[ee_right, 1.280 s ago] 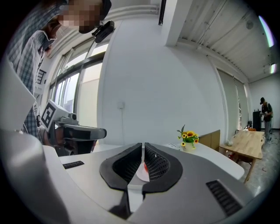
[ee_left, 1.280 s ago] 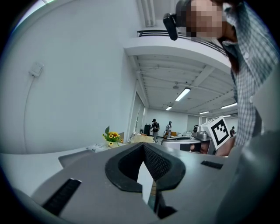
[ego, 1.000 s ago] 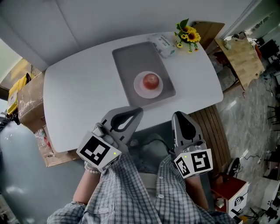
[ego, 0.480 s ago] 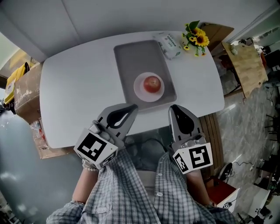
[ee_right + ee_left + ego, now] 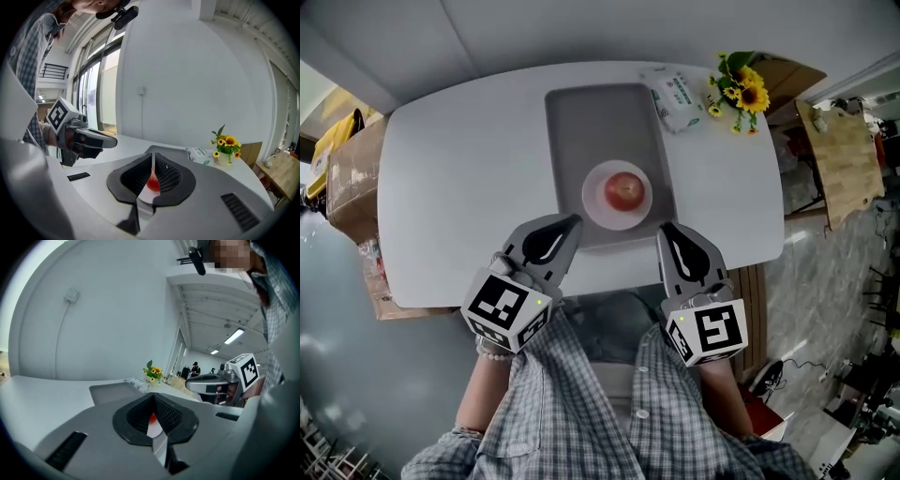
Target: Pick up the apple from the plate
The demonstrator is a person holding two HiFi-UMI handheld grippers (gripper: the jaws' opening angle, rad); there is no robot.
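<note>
A red apple [image 5: 624, 190] sits on a small white plate [image 5: 598, 208] at the near end of a grey tray [image 5: 600, 122] on the white table. My left gripper [image 5: 571, 222] hangs over the table's near edge, just left of the plate, with its jaws shut and empty. My right gripper [image 5: 665, 228] is level with it, just right of the plate, also shut on nothing. In the left gripper view a sliver of the apple [image 5: 151, 418] shows past the closed jaws [image 5: 153, 395]. The right gripper view shows the apple [image 5: 152, 183] the same way beyond its closed tips [image 5: 153, 155].
A wrapped tissue pack [image 5: 678, 97] and a pot of sunflowers [image 5: 742, 92] stand at the table's far right corner. A cardboard box [image 5: 352, 178] sits off the left edge, and a wooden table [image 5: 844, 150] stands to the right.
Both grippers have come forward from in front of the table until their tips flank the plate. Their jaws stayed shut.
</note>
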